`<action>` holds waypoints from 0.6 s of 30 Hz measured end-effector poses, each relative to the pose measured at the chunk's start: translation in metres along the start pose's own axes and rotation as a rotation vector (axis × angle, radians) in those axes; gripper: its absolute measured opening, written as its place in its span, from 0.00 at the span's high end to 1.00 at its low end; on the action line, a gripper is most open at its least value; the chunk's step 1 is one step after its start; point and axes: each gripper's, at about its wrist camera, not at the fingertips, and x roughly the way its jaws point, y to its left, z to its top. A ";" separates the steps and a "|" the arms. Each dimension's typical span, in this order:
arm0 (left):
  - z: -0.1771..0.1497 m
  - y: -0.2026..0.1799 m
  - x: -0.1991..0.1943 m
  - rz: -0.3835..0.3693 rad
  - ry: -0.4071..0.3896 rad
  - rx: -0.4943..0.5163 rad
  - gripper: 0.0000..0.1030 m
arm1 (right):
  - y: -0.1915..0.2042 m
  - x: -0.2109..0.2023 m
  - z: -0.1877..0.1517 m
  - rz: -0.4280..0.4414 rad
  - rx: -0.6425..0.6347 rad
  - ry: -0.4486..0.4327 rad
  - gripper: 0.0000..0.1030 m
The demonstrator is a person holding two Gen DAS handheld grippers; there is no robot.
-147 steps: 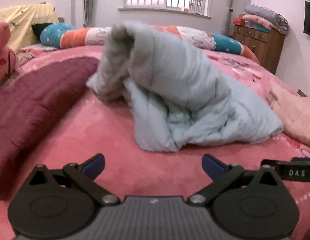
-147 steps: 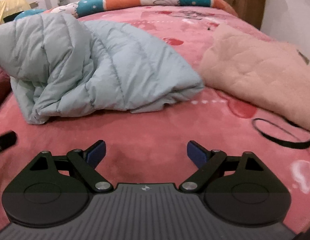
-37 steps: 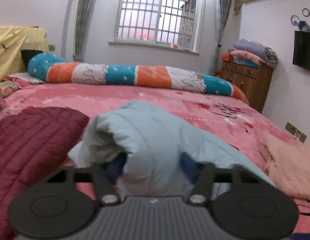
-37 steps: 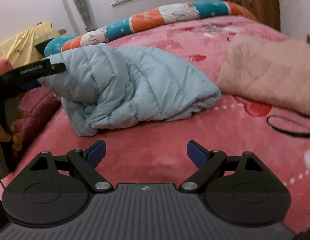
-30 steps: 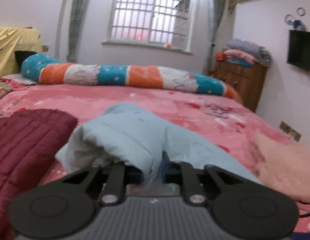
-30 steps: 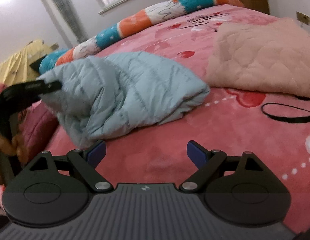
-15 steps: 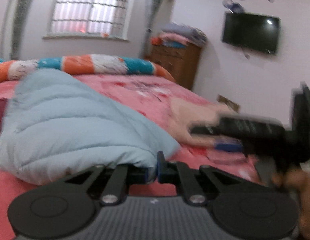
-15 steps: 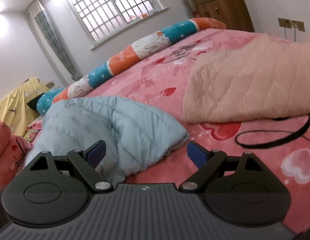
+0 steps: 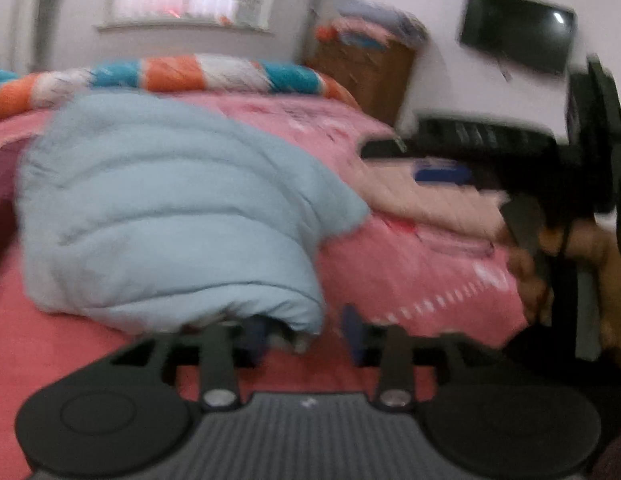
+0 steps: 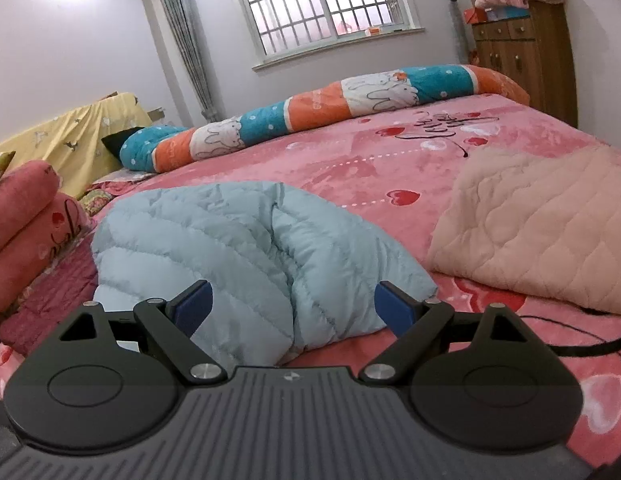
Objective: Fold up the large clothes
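The light blue puffer jacket (image 10: pixel 238 256) lies folded into a thick bundle on the pink bed (image 10: pixel 374 164), directly ahead of both pairs of tongs. The left tongs (image 9: pixel 304 330) sit low at the near edge of the bundle; their jaws are opening, and a lower fold of the jacket (image 9: pixel 162 208) hangs just ahead of and partly between the blue pads, which do not press on it as far as the blurred view shows. The right tongs (image 10: pixel 296 306) stand wide open with nothing gripped; the jacket's near end fills the space ahead of and between their blue pads (image 10: pixel 192 306) without touching them, as far as can be seen. In the left wrist view the right tongs (image 9: pixel 438 160) appear off to the right of the left tongs, above a peach quilted blanket (image 9: pixel 422 196), carried by a hand (image 9: pixel 530 276). That blanket (image 10: pixel 538 224) lies to the right of the right tongs, just beside the jacket. Beyond the jacket a long striped bolster (image 10: pixel 310 114) in teal, orange and white crosses the far side of the bed. To the left of the right tongs lie a dark red quilted cover (image 10: pixel 42 300) and rolled pink bedding (image 10: pixel 26 216).
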 end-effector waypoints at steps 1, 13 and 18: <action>0.003 0.005 -0.009 0.018 -0.032 -0.014 0.40 | 0.005 0.000 0.001 0.004 -0.008 -0.001 0.00; 0.016 0.092 -0.046 0.279 -0.212 -0.171 0.20 | 0.075 0.006 -0.032 -0.009 -0.278 0.053 0.00; 0.015 0.146 -0.022 0.329 -0.155 -0.289 0.20 | 0.080 0.021 -0.064 -0.002 -0.304 0.186 0.00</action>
